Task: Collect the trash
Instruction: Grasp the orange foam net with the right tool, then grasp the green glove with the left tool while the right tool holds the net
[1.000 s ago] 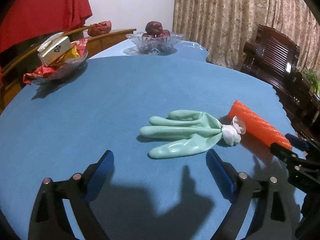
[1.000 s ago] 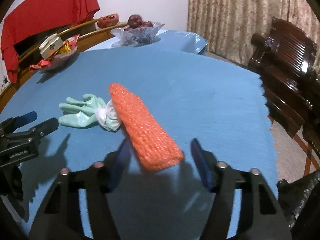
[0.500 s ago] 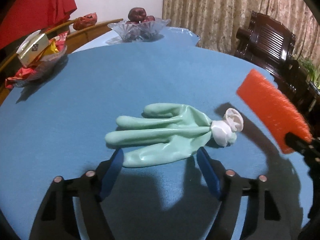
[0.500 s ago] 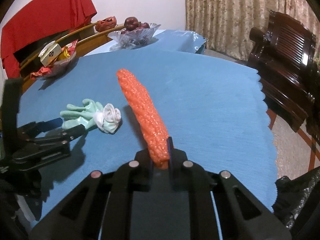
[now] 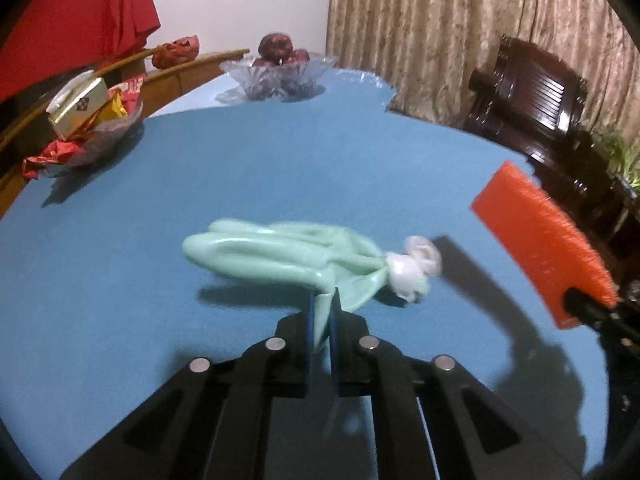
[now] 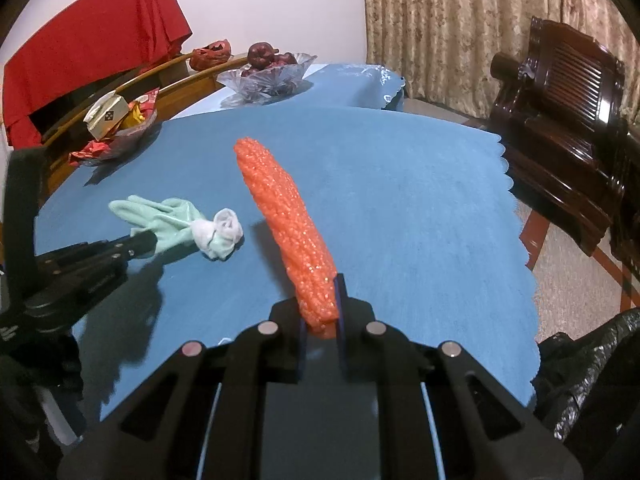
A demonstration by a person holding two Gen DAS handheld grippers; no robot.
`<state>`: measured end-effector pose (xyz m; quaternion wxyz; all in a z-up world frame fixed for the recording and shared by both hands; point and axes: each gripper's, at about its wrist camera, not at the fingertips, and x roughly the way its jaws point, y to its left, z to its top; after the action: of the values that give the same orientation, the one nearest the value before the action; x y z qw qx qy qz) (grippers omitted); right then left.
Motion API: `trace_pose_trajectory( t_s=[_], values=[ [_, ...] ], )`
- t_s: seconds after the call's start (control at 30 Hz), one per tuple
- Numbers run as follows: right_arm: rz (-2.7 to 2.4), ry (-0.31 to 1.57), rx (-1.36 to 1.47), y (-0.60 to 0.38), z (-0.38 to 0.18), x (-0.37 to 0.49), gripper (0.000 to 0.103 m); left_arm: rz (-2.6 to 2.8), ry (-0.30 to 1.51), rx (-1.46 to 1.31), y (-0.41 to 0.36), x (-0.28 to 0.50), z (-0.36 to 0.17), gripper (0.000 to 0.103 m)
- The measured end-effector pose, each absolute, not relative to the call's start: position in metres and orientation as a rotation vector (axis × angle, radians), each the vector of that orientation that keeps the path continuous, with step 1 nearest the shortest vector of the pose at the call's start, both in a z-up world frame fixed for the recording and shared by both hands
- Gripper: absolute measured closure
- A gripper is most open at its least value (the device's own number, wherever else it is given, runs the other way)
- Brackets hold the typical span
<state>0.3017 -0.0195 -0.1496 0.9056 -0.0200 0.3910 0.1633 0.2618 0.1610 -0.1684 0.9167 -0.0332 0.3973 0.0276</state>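
Both grippers are now clamping their pieces, where a second ago the left fingers were spread wide short of the glove and the right ones were straddling the orange piece lying flat. Going left to right: the left gripper (image 5: 322, 320) is pinching the pale green glove (image 5: 280, 254) between nearly closed fingers, biting the palm edge near the knotted white cuff (image 5: 412, 270). The glove is looking lifted a little, its shadow lying apart beneath it, while its blurred fingers are trailing away to the left. Gripping near the knot is probably keeping the limp rubber from slipping out.

Next, the right gripper (image 6: 322, 308) is squeezing the near end of the orange mesh (image 6: 286, 216), fingers almost together, so the piece is sticking up and forward, clear of the tabletop (image 6: 400, 200). Holding it by one end is leaving its length free to drop into a bag; the black bag (image 6: 584, 368) is sitting low at the right, beyond the table edge.

A blue cloth with a scalloped hem is covering the tabletop. Farther back a snack dish (image 5: 80, 136) and a glass fruit bowl (image 5: 280, 74) are standing, untouched. Behind them a red cloth (image 6: 92, 52) is hanging, with patterned curtains (image 6: 460, 20) and a dark wooden chair (image 6: 568, 120) to the right.
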Motion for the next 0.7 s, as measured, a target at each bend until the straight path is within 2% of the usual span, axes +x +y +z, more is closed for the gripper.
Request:
trace_pose_trajectory(
  t_s=[0.27, 0.47, 0.57, 0.67, 0.7],
  values=[
    [0.345, 0.802, -0.010, -0.027, -0.138, 0.282, 0.092, 0.021, 0.786, -0.144, 0.157, 0.223, -0.148, 0.097],
    [0.342, 0.827, -0.013, -0.028, -0.146, 0.269, 0.092, 0.010, 0.848, -0.144, 0.153, 0.202, -0.168, 0.095],
    [0.340, 0.850, -0.017, -0.027, -0.156, 0.264, 0.092, 0.015, 0.881, -0.166, 0.156, 0.197, -0.178, 0.083],
    [0.339, 0.872, -0.019, -0.025, -0.166, 0.260, 0.092, 0.038, 0.899, -0.158, 0.161, 0.198, -0.183, 0.063],
    [0.340, 0.878, -0.020, -0.025, -0.168, 0.259, 0.092, 0.045, 0.902, -0.153, 0.161, 0.198, -0.184, 0.053]
  ],
)
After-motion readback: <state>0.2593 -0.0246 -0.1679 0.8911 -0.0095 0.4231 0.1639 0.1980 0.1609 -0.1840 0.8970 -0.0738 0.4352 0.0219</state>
